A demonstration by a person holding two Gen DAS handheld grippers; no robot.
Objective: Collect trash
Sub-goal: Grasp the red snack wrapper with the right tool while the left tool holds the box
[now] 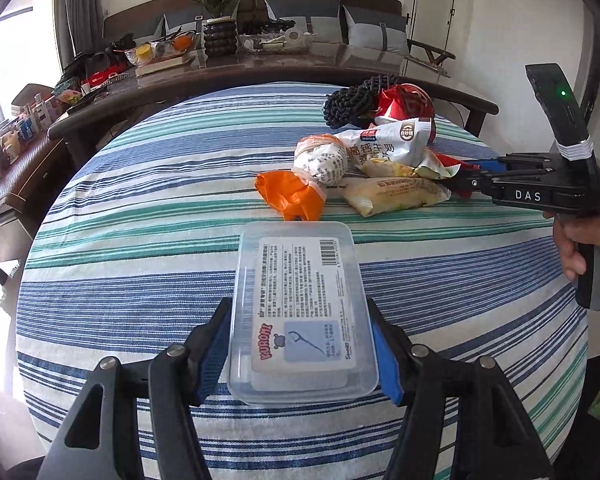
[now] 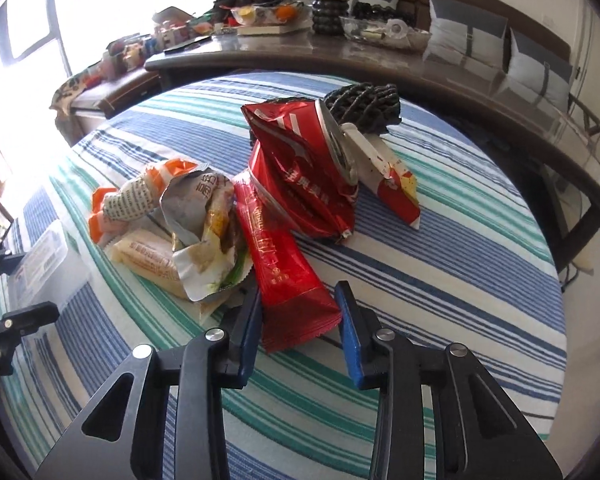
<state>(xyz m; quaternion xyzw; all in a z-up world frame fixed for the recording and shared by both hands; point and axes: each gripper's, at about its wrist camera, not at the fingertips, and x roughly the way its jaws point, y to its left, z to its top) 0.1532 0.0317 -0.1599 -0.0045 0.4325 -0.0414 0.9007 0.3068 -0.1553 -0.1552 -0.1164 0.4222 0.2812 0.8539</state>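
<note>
Left wrist view: left gripper (image 1: 302, 354) has its jaws pinching the clear plastic box (image 1: 300, 312) by its two long sides, on the striped desk (image 1: 140, 264).
Right wrist view: right gripper (image 2: 299, 326) has its jaws straddling the near end of the red wrapper (image 2: 284, 264); contact unclear; trash pile (image 2: 204, 216) just behind.

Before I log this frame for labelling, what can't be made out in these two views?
- Clear plastic lidded box, left wrist view: whether the left gripper presses its sides; its contents are hidden by the label.
- Long red foil sachet, right wrist view: whether the right gripper pads touch it.
- Crushed red can, left wrist view: mostly hidden by the white snack wrapper.
- Small print on every wrapper: too small to read.
</note>
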